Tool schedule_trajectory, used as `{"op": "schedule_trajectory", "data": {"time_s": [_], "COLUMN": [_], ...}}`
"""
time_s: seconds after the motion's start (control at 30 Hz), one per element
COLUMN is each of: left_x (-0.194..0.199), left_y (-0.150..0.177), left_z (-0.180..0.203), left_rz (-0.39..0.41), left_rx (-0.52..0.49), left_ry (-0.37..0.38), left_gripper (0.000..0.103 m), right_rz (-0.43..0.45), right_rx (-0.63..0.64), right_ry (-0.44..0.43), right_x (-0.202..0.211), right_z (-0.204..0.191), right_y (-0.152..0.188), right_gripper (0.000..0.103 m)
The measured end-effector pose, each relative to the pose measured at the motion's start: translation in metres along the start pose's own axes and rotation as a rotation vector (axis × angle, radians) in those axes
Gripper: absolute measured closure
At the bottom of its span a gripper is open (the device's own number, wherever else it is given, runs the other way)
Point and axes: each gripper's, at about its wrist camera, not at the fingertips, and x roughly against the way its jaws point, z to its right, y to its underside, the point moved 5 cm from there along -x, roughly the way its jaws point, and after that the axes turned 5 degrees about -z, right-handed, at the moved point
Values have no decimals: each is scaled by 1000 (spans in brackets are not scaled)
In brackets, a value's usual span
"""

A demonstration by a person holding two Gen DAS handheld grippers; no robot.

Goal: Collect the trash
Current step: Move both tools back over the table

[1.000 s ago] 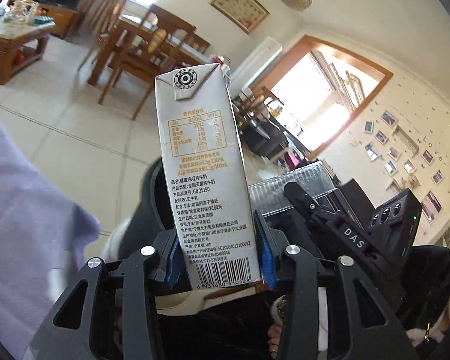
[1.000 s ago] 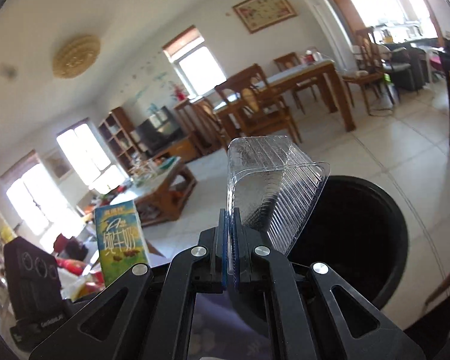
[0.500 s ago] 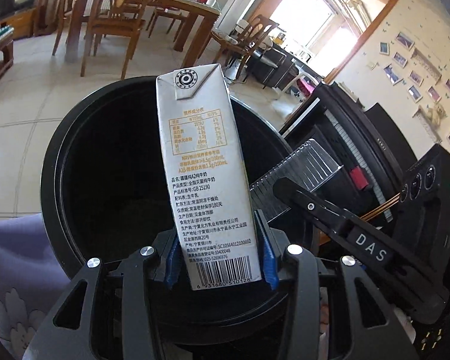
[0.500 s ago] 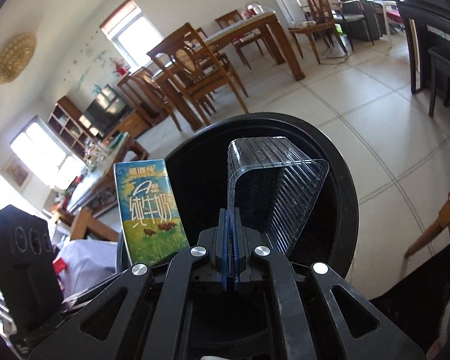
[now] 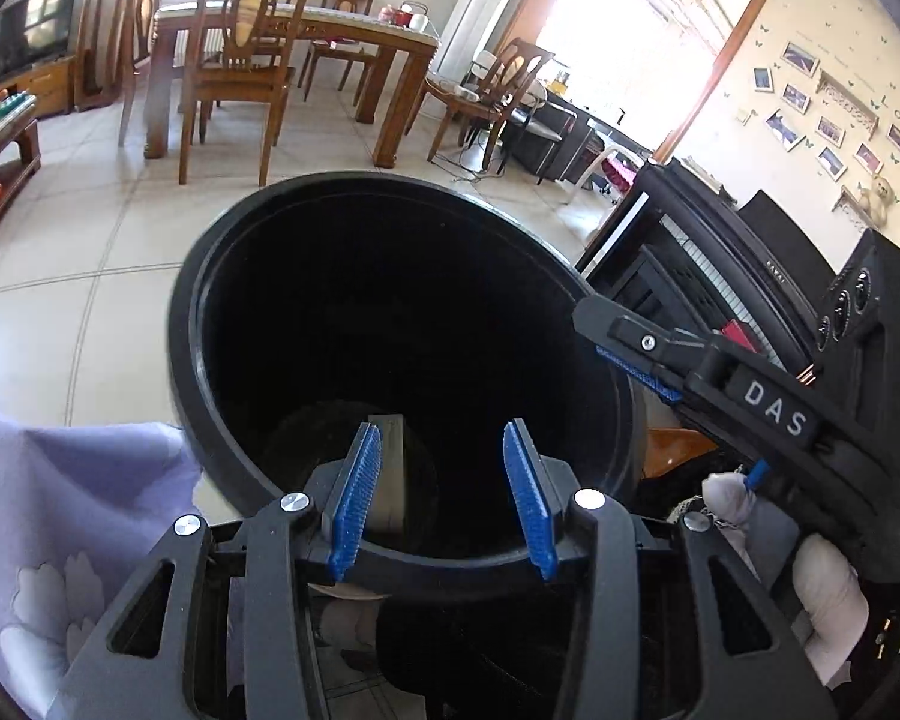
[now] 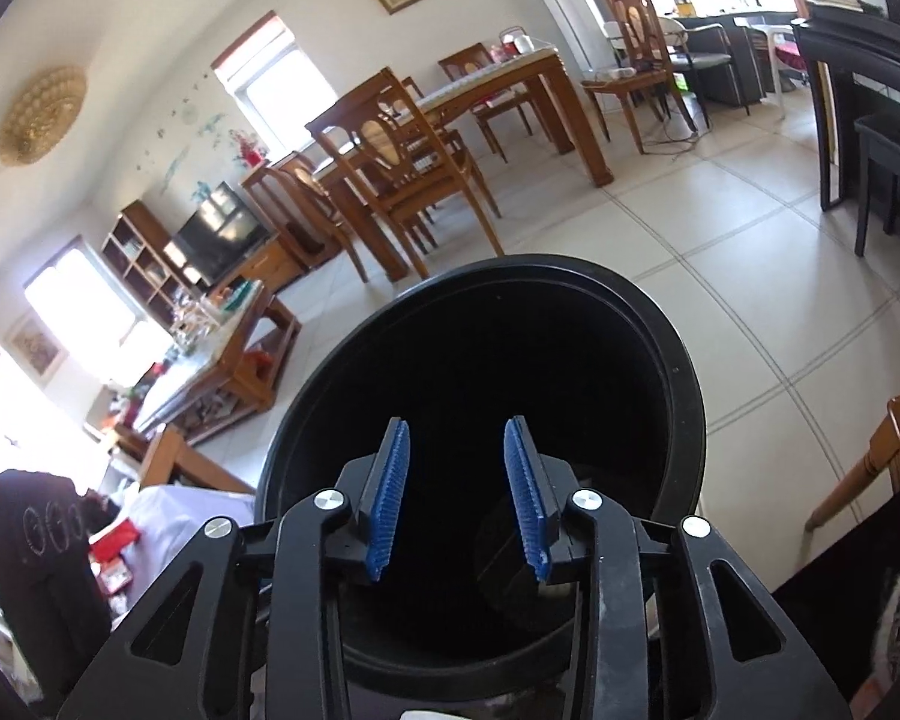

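A round black trash bin (image 5: 186, 324) stands on the tiled floor; it also shows in the right wrist view (image 6: 684, 372). My left gripper (image 5: 441, 486) is open and empty over the bin's near rim. The milk carton (image 5: 387, 480) lies deep inside the bin, seen between the blue pads. My right gripper (image 6: 459, 489) is open and empty over the bin mouth. It also shows in the left wrist view (image 5: 648, 360) at the bin's right rim. The clear plastic container is hidden in the dark bin.
A purple floral cloth (image 5: 48, 510) lies left of the bin. A wooden dining table with chairs (image 5: 282, 54) stands behind it. A black piano (image 5: 720, 264) stands to the right. A coffee table (image 6: 222, 354) and a TV (image 6: 222, 240) stand at the left.
Both grippers opened over the bin. The milk carton dropped from my left gripper and the clear plastic container dropped from my right gripper into the bin.
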Motion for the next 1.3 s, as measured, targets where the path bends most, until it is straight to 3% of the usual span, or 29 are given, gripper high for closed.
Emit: {"op": "schedule_trajectory", "data": {"time_s": [0.07,0.17,0.27,0.43,0.57,0.63,0.77,0.87,0.97,1.3], "left_x": [20,67,120,211,251,261,261,251,249,249], "left_y": [7,26,53,120,170,188,193,186,189,186], "left_z": [-2,-18,-47,-125,-191,-216,-242,-251,-262,-269], "left_rz": [41,123,195,286,281,264,217,199,188,200], "left_rx": [10,61,152,355,501,553,534,519,510,497], "left_ry": [-2,-31,-112,-321,-393,-417,-445,-434,-433,-489], "left_gripper": [59,59,59,59,61,62,62,62,71,69], "right_rz": [21,38,20,-100,-245,-278,-312,-357,-389,-547], "right_rx": [28,94,183,384,566,663,799,807,801,769], "right_ry": [-24,-86,-168,-355,-504,-526,-520,-521,-518,-564], "right_x": [7,14,16,0,-17,-24,-41,-64,-86,-168], "right_z": [-9,-37,-84,-190,-279,-314,-362,-385,-400,-447], "right_y": [1,6,17,63,115,138,164,162,157,146], "right_gripper": [63,49,44,37,37,37,37,36,29,16]}}
